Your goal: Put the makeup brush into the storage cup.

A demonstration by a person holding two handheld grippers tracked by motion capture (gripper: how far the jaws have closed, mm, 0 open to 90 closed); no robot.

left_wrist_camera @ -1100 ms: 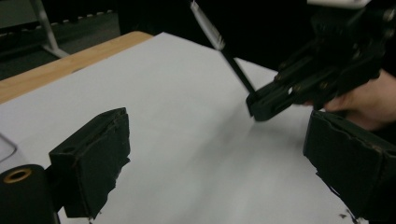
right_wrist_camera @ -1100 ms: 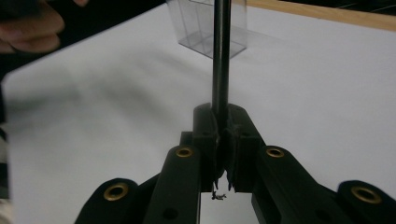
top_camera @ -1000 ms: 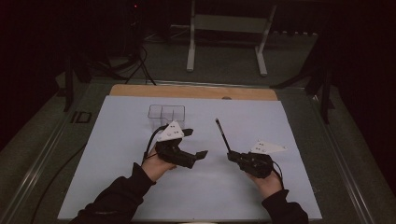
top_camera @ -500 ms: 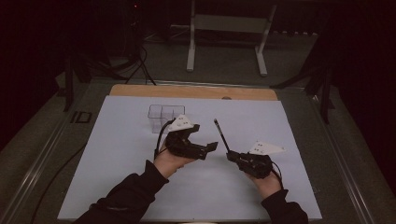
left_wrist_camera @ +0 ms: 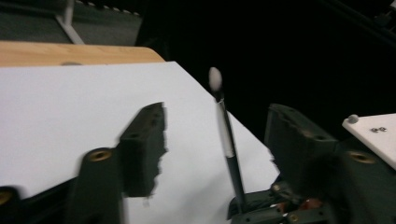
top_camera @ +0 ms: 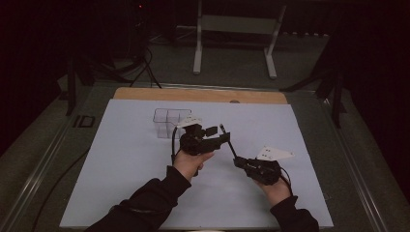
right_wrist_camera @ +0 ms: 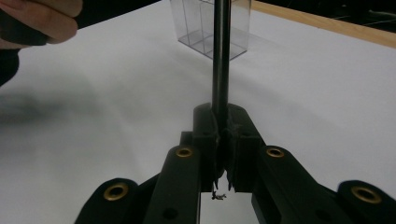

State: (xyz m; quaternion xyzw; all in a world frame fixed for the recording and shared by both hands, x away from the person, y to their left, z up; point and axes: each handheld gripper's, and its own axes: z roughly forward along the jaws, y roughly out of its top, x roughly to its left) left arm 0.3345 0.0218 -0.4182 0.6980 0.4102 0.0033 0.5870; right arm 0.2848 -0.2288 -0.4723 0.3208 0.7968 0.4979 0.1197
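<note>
- two grippers are hovering over the white sheet (top_camera: 121, 169) covering the table, both near its middle.
- the right gripper (top_camera: 240, 162) is clamping the lower end of a thin black stick (top_camera: 230, 145), its jaws pressed tight around the shaft, as the right gripper view is showing (right_wrist_camera: 220, 56).
- the stick is slanting up and away toward the left gripper (top_camera: 223, 137), and its pale rounded tip (left_wrist_camera: 215, 78) is standing between that gripper's two jaws.
- the left gripper is sitting wide open, its jaws well apart on either side of the stick (left_wrist_camera: 229, 140) and touching nothing.
- a clear plastic box (top_camera: 168, 121) with inner dividers is standing upright on the sheet just beyond the left gripper, near the wooden strip (top_camera: 193, 94) at the far edge.
</note>
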